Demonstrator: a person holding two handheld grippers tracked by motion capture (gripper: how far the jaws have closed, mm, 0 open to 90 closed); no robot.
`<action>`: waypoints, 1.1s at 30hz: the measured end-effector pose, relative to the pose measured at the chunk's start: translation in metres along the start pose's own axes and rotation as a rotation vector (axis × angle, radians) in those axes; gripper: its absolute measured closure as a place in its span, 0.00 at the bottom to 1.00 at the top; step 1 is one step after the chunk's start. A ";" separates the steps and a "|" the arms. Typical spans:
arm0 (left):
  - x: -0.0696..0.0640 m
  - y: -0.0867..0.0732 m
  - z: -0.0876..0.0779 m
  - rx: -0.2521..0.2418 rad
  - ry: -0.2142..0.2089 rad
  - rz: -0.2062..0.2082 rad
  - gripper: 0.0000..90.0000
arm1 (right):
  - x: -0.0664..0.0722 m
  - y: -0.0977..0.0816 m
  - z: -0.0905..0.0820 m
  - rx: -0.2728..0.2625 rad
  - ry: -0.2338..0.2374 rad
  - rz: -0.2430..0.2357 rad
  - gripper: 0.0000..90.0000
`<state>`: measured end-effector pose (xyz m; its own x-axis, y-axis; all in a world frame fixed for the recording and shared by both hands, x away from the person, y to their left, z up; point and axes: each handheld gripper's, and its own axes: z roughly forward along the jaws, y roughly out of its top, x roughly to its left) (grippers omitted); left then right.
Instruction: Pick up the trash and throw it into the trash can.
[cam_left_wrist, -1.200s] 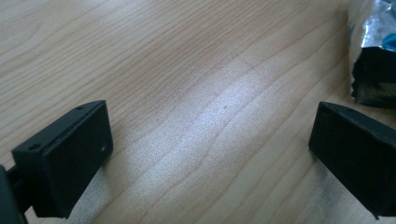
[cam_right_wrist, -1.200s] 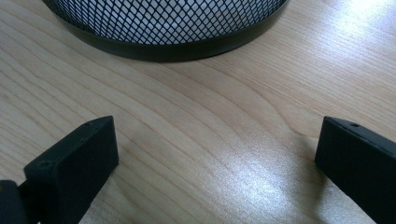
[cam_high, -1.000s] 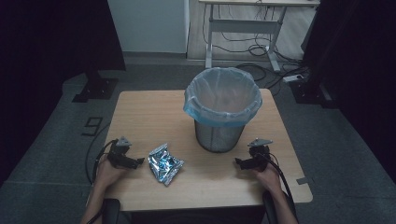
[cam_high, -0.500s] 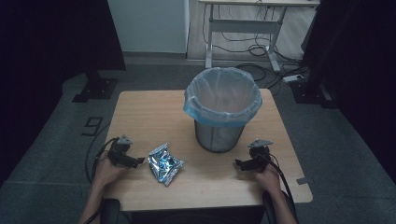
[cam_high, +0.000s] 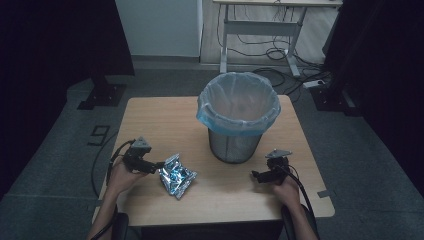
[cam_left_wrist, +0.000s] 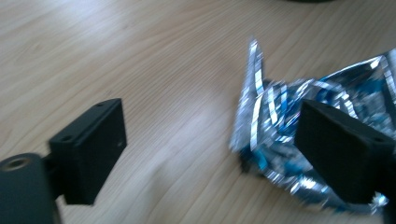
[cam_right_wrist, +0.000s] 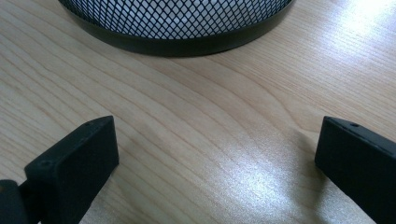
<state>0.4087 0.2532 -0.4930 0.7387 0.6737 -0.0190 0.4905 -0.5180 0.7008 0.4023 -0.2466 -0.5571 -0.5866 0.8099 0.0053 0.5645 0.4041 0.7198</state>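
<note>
Both your grippers gape wide: left gripper (cam_high: 159, 165) at the foil packet's (cam_high: 176, 176) edge, print unreadable; right gripper (cam_high: 256, 175) faces bare wood before the mesh bin (cam_high: 235, 145).

L gripper (cam_high: 159, 165) & R gripper (cam_high: 256, 175) agape

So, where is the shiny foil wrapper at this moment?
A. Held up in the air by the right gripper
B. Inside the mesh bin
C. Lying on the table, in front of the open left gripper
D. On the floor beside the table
C: the foil wrapper lies flat on the table just ahead of the left gripper, whose jaws stand wide apart in the left gripper view.
</note>
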 end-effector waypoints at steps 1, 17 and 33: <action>-0.005 0.005 0.006 0.000 -0.016 0.008 0.16 | 0.000 0.000 0.000 0.000 0.000 0.000 0.00; -0.013 0.018 0.056 0.148 -0.036 0.080 0.54 | 0.000 0.000 0.000 0.000 0.000 0.000 0.00; -0.009 0.019 0.052 0.117 -0.080 0.031 0.99 | 0.000 0.000 0.000 0.001 0.000 0.001 0.00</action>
<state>0.4359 0.2097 -0.5164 0.7867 0.6145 -0.0586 0.5138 -0.5992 0.6140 0.4023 -0.2466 -0.5571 -0.5863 0.8101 0.0060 0.5652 0.4037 0.7194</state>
